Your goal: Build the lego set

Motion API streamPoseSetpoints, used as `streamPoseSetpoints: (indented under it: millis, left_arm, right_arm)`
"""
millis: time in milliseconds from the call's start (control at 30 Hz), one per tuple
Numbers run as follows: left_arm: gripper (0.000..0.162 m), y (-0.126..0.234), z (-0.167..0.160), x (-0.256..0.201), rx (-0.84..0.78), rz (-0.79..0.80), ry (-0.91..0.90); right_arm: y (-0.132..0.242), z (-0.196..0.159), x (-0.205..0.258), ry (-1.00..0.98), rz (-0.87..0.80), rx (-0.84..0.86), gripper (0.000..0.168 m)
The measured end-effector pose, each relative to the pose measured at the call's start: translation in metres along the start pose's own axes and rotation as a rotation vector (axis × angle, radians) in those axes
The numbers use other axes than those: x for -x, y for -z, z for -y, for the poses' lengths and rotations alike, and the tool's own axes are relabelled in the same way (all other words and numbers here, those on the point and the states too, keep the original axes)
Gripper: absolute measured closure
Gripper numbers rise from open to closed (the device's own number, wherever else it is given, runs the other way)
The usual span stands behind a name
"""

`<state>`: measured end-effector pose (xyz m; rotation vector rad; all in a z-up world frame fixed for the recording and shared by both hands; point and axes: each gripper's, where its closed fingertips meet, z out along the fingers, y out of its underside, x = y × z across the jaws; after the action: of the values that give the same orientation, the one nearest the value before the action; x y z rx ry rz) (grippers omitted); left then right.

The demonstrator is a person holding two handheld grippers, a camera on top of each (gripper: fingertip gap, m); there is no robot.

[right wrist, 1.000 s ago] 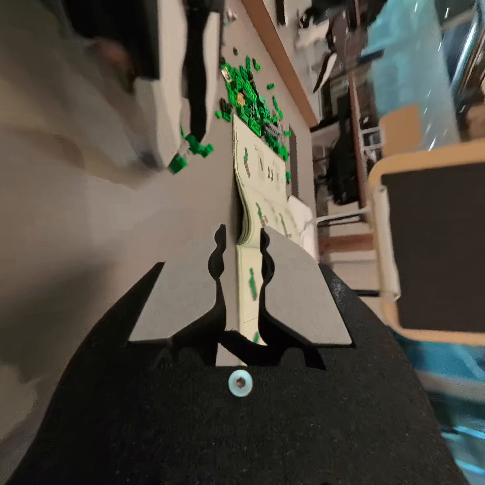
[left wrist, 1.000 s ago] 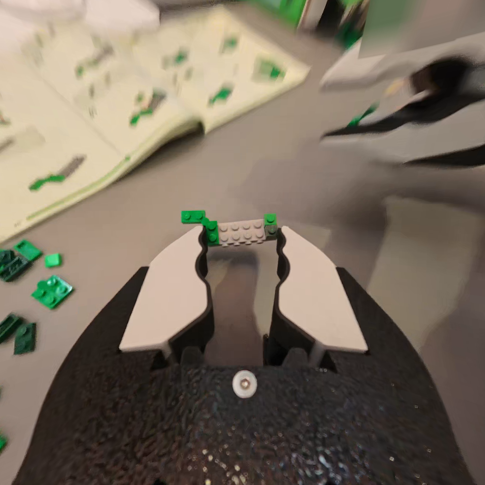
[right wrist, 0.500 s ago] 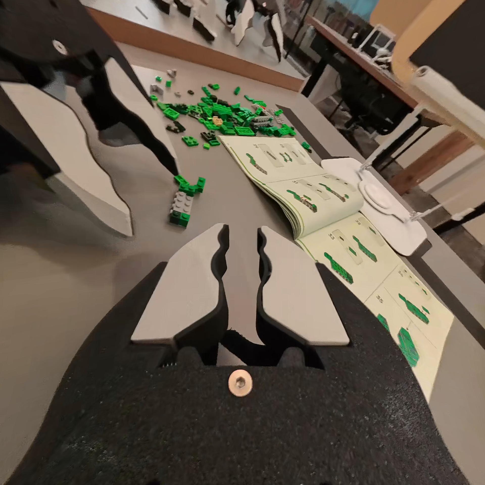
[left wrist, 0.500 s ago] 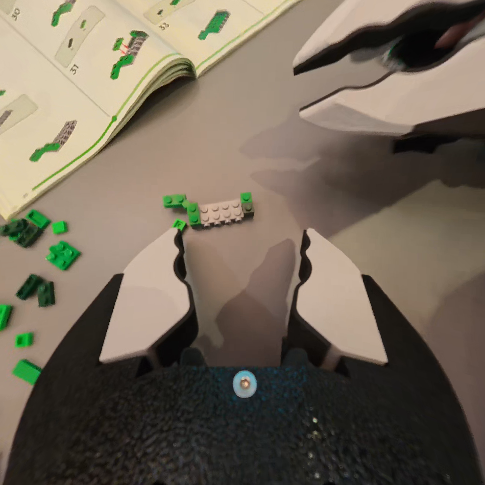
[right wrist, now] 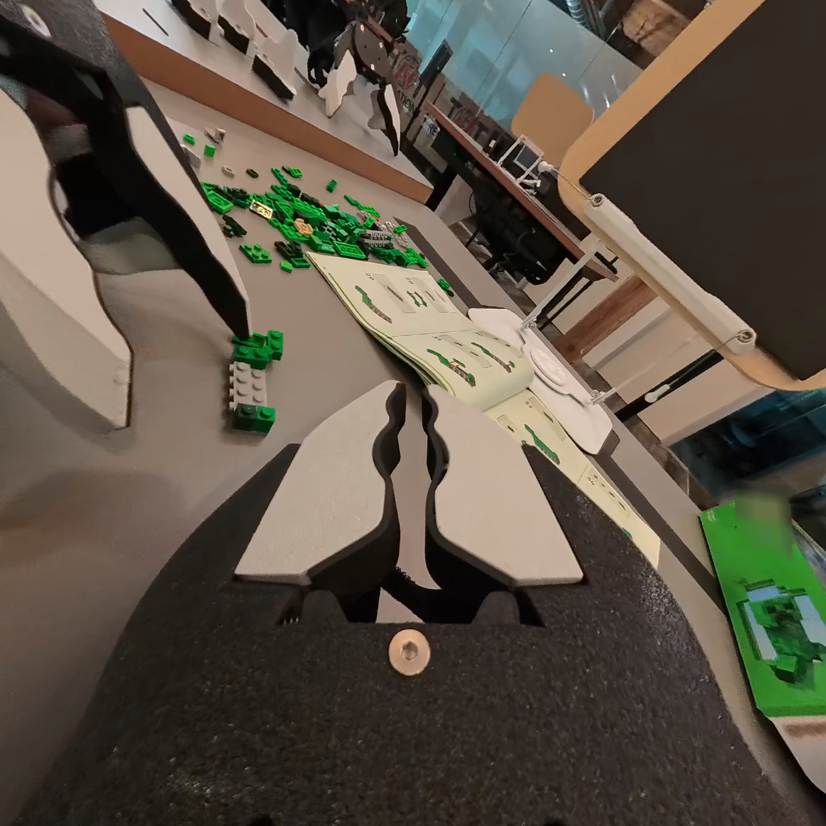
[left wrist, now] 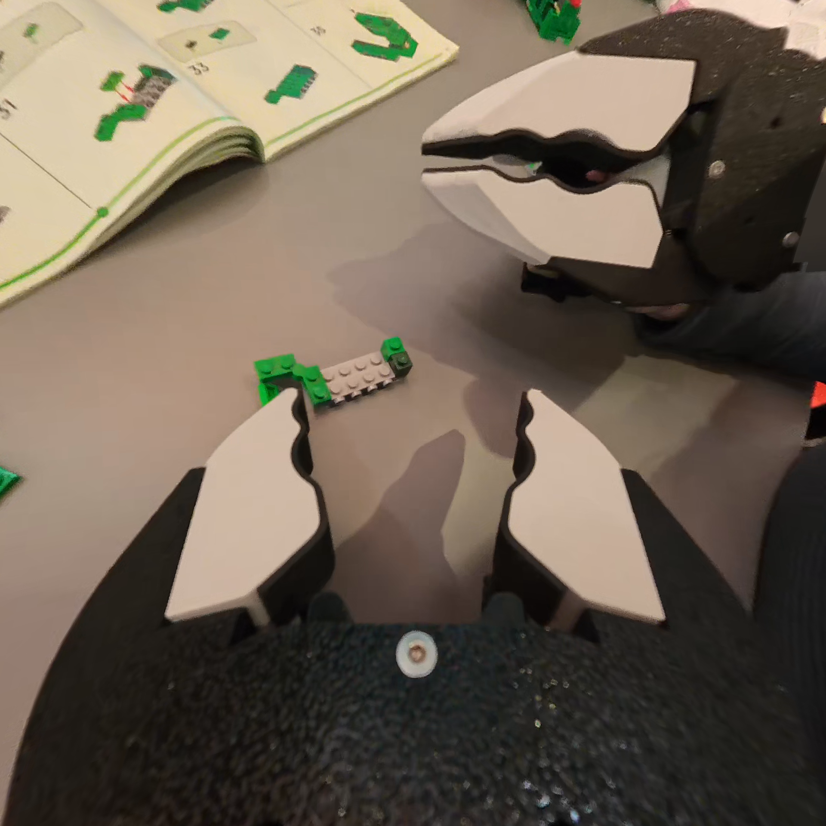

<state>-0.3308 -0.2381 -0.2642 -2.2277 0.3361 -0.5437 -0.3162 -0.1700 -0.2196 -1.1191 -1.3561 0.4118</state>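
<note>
A small lego assembly (left wrist: 355,375), a grey brick with green pieces at both ends, lies on the grey table (left wrist: 223,313). My left gripper (left wrist: 411,395) is open and empty just in front of it. Its left fingertip (left wrist: 290,398) sits at the assembly's green left end. My right gripper (left wrist: 424,156) hovers to the upper right with its jaws nearly together and nothing between them. In the right wrist view the right gripper (right wrist: 413,393) points past the assembly (right wrist: 250,384), with the left gripper (right wrist: 179,375) open around its far end.
An open instruction booklet (left wrist: 179,89) lies behind the assembly and shows in the right wrist view (right wrist: 429,339). A pile of loose green bricks (right wrist: 313,223) lies beyond it. A green box (right wrist: 769,625) sits at the table's right edge. A dark sleeve (left wrist: 737,322) is behind the right gripper. There is about 9 cm between the tips of the two grippers.
The left gripper let go of the assembly, which now lies on the table, and opened wide. The right gripper swung round level and now hovers to the right, still nearly closed.
</note>
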Motion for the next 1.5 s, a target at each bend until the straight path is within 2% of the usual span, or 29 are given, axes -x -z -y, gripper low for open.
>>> streamPoseSetpoints:
  millis: [200, 433, 533, 633, 767, 933, 1067, 1167, 1300, 1500]
  left_arm:
    - [0.080, 0.010, 0.005, 0.003, -0.069, -0.020, 0.028]
    - [0.076, -0.002, 0.001, 0.003, 0.006, 0.051, -0.003]
    - [0.073, -0.009, -0.003, -0.006, 0.042, -0.012, 0.013]
    - [0.066, -0.008, 0.009, -0.019, -0.035, -0.089, 0.039]
    - [0.064, 0.009, 0.030, -0.004, -0.171, 0.003, -0.011]
    - [0.064, 0.036, 0.050, 0.038, -0.316, 0.178, -0.093]
    - [0.068, 0.053, 0.050, 0.067, -0.416, 0.283, -0.159]
    - [0.078, 0.060, 0.041, 0.070, -0.436, 0.278, -0.189]
    - [0.086, 0.067, 0.030, 0.075, -0.397, 0.292, -0.192]
    - [0.094, 0.082, 0.019, 0.086, -0.381, 0.382, -0.200]
  right_arm:
    - [0.001, 0.001, -0.001, -0.003, -0.008, -0.008, 0.162]
    - [0.001, 0.001, 0.002, 0.027, -0.001, -0.002, 0.163]
    - [0.001, 0.001, 0.003, 0.034, 0.001, -0.004, 0.163]
    - [0.001, 0.002, 0.002, 0.031, -0.001, -0.010, 0.164]
    - [0.002, 0.003, -0.001, 0.005, -0.009, -0.020, 0.164]
    - [0.003, 0.004, 0.000, -0.014, 0.009, -0.032, 0.164]
    - [0.006, 0.008, 0.004, -0.033, 0.040, -0.055, 0.162]
    - [0.007, 0.009, 0.005, -0.049, 0.061, -0.065, 0.160]
    - [0.007, 0.009, 0.012, -0.049, 0.126, -0.061, 0.158]
    - [0.005, -0.007, 0.061, -0.136, 0.469, 0.180, 0.145]
